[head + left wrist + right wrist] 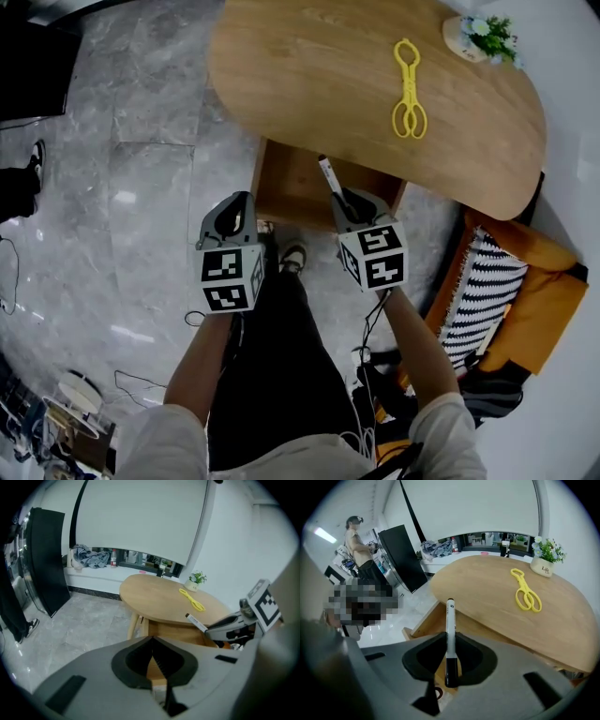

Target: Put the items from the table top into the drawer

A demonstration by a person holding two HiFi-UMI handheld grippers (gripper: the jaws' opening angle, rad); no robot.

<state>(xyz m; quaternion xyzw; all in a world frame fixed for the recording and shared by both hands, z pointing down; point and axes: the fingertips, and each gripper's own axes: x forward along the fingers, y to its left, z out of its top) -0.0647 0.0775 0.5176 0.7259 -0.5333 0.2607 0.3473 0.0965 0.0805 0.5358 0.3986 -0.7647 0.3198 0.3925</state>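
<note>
My right gripper (346,200) is shut on a white marker (330,177) with a black cap, held over the open wooden drawer (286,187) under the table's near edge. In the right gripper view the marker (450,616) stands upright between the pads, pointing away over the drawer (433,618). My left gripper (240,202) hangs beside the drawer's left corner, jaws together with nothing in them; its own view shows the closed gripper (152,660). Yellow tongs (409,89) and a small flower pot (482,37) lie on the round wooden table (309,66).
An orange armchair with a striped cushion (502,277) stands right of the drawer. Cables lie on the grey floor (141,187). A black panel (44,559) leans at the left wall. A person (358,543) stands far off. My own legs are just below the drawer.
</note>
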